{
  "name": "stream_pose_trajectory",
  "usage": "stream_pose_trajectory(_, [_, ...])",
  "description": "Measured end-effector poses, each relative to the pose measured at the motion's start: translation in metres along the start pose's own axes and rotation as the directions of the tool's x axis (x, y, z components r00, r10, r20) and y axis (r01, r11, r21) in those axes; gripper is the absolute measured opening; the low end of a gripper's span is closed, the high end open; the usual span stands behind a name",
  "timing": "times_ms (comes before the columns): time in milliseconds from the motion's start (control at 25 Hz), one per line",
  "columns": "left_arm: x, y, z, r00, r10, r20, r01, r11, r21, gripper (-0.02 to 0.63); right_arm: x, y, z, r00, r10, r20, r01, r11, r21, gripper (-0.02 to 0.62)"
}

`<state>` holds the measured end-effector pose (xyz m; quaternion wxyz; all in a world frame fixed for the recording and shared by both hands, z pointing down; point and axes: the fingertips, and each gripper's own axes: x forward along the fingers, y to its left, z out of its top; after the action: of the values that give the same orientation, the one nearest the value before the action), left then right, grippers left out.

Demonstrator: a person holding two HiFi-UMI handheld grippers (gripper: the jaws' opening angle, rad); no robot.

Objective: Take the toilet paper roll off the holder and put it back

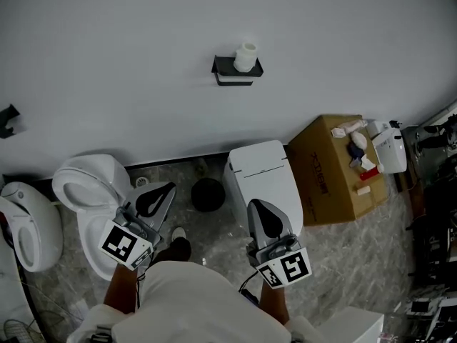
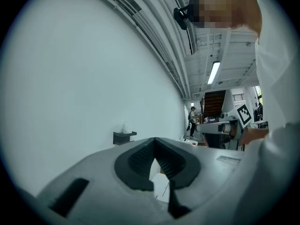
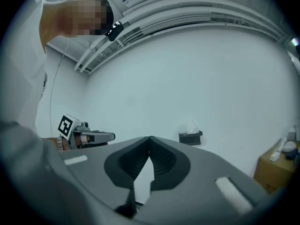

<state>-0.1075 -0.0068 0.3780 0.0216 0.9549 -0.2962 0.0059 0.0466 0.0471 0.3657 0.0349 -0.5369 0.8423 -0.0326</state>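
Left gripper point(image 1: 164, 193), right gripper point(image 1: 261, 210) pointing level at wall. Both sets of fingers point(image 3: 161, 158) pressing tip to tip, gripping nothing, likely carrying toward target. Toilet paper roll point(image 1: 245, 56) sitting upright on black holder point(image 1: 235, 71), well ahead of fingers, awaiting pickup.

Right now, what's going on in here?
A person stands facing a wall with a gripper in each hand. The left gripper and the right gripper are both shut and empty, pointing toward the wall. The roll sits on the holder up on the wall, well clear of both grippers, so nothing has been grasped yet. A toilet and a box stand on the floor below.
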Motion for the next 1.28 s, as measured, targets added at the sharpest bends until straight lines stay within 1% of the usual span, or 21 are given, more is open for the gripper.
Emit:
stream_pose_trajectory(200, [0.033,0.047,-0.004,0.999,-0.035,-0.009,0.035,0.999,-0.017,0.005,0.051,-0.022,0.001,0.999,-0.050,0.011,0.050,0.999,0.002,0.006])
stream_pose_trajectory(360, [0.055,0.064,0.001,0.998,-0.058,0.004,0.058,0.998,-0.027,0.005,0.067,-0.041,-0.001,0.997,-0.081,-0.003,0.081,0.997,0.010,0.006])
stream_pose_trajectory(480, [0.072,0.074,-0.001,0.998,-0.061,-0.008,0.061,0.998,-0.033,0.005,0.078,-0.057,-0.002,0.996,-0.088,-0.010,0.088,0.996,0.016,0.006])
stream_pose_trajectory(680, [0.097,0.078,0.000,0.999,-0.033,-0.021,0.032,0.999,-0.017,0.005,0.096,-0.082,0.003,0.998,-0.055,-0.003,0.055,0.998,0.021,0.006])
stream_pose_trajectory(880, [0.116,0.079,0.007,1.000,-0.015,-0.014,0.015,1.000,-0.014,0.005,0.109,-0.102,0.025,0.999,-0.030,0.044,0.029,1.000,0.009,0.006])
stream_pose_trajectory(1120, [0.131,0.084,0.005,1.000,0.001,-0.020,-0.002,1.000,-0.016,0.005,0.121,-0.127,0.023,0.999,-0.043,0.026,0.043,0.999,0.010,0.008])
stream_pose_trajectory(1280, [0.136,0.092,0.004,1.000,0.016,-0.024,-0.016,1.000,-0.015,0.005,0.136,-0.140,0.035,0.998,-0.039,0.039,0.040,0.999,-0.034,0.008])
